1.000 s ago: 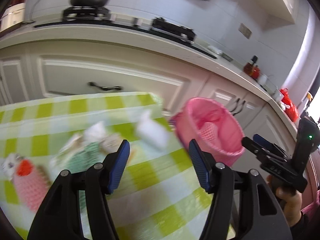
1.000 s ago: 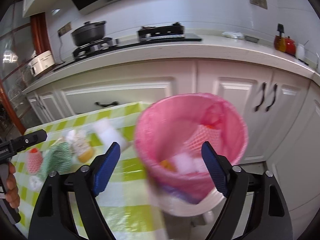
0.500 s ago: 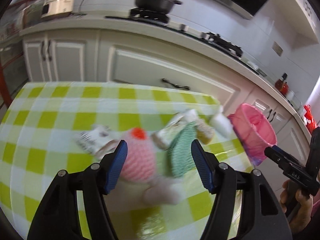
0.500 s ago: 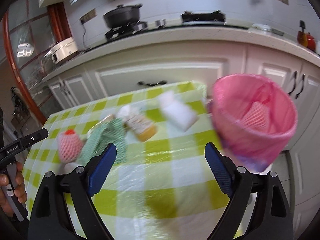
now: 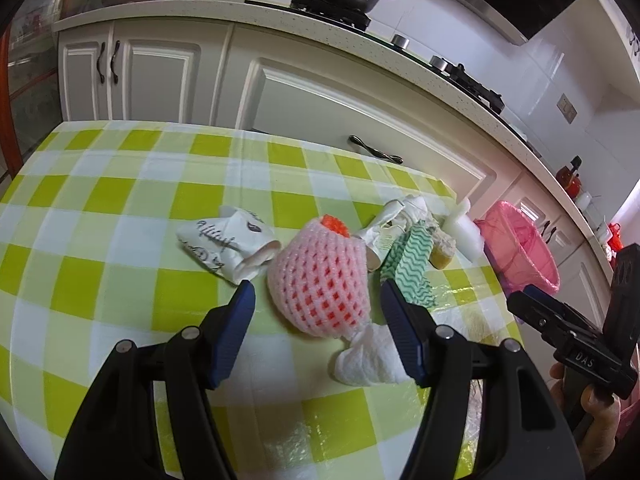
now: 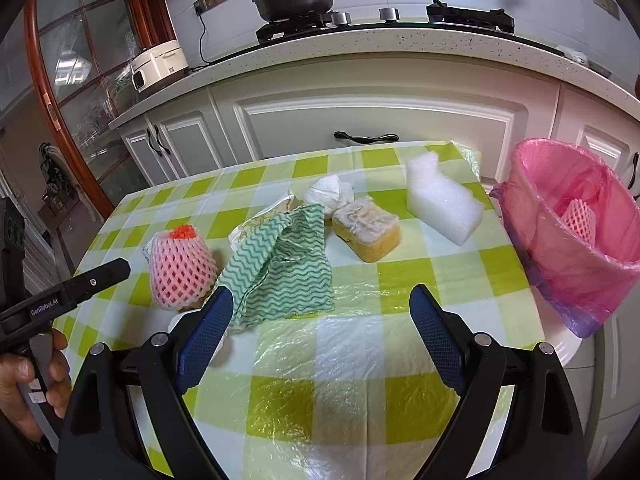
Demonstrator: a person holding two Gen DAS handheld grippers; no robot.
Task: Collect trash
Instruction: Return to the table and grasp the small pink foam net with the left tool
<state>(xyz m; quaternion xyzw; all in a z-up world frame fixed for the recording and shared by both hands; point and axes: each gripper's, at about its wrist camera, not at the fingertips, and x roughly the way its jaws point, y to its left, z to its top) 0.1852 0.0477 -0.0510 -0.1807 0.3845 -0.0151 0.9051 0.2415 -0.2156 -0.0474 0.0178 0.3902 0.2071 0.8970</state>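
Trash scattered on a green-checked tablecloth (image 6: 280, 400) beside a pink-lined bin (image 6: 568, 248). Left gripper (image 5: 316, 300), jaws spread and empty, points at a pink foam fruit net (image 5: 320, 280) lying just ahead between its fingertips, untouched; a crumpled white tissue (image 5: 368, 356) lies by its right finger and a printed paper wrapper (image 5: 228, 244) beyond its left finger. Right gripper (image 6: 320, 304), jaws just opened to full spread and empty, hangs over bare cloth; a green wavy-striped rag (image 6: 284, 264) lies just ahead, with a yellow sponge (image 6: 368, 232) and a white foam block (image 6: 440, 204) farther off.
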